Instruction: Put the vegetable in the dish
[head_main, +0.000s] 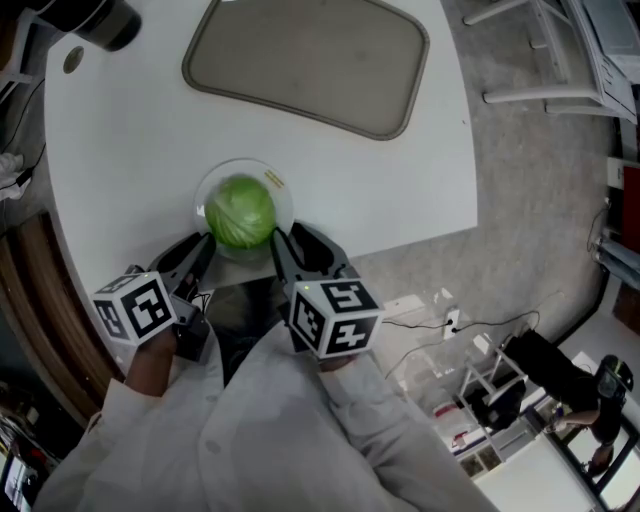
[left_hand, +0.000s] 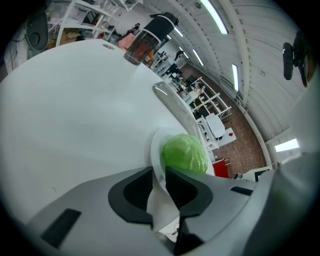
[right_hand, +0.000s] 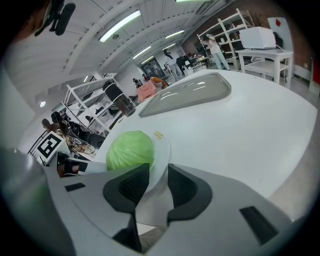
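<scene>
- Left gripper (head_main: 204, 246) and right gripper (head_main: 281, 246) reach in side by side over the table's (head_main: 120, 140) near edge, jaws pinched on opposite rims of the dish (head_main: 211, 189).
- Cabbage (head_main: 240, 212) sits in the dish, between both grippers.

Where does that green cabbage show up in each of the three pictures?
Head view: cabbage centre-left, in the dish.
Left gripper view: just right of centre.
Right gripper view: left of centre.
Shared landmark: grey tray beyond it.
</scene>
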